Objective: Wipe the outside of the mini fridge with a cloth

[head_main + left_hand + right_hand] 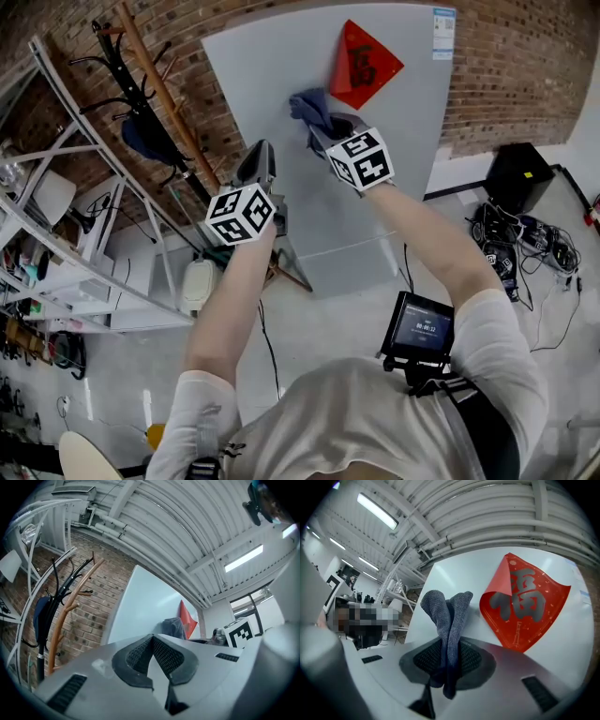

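The pale grey fridge [281, 84] door bears a red diamond decal [373, 64] printed with the character "福". A blue-grey cloth [312, 108] is held at the door just beside the decal, pinched between the right gripper's [326, 129] jaws. The left gripper [265, 148] is kept lower on the door, jaws closed together on nothing. A label [443, 33] at the door's top corner is too small to read.

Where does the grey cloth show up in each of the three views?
Head view: cloth upper centre, in front of the fridge door.
Left gripper view: cloth centre right.
Right gripper view: cloth centre, gripped between the jaws.
Shared landmark: the red sign, right of the cloth everywhere.
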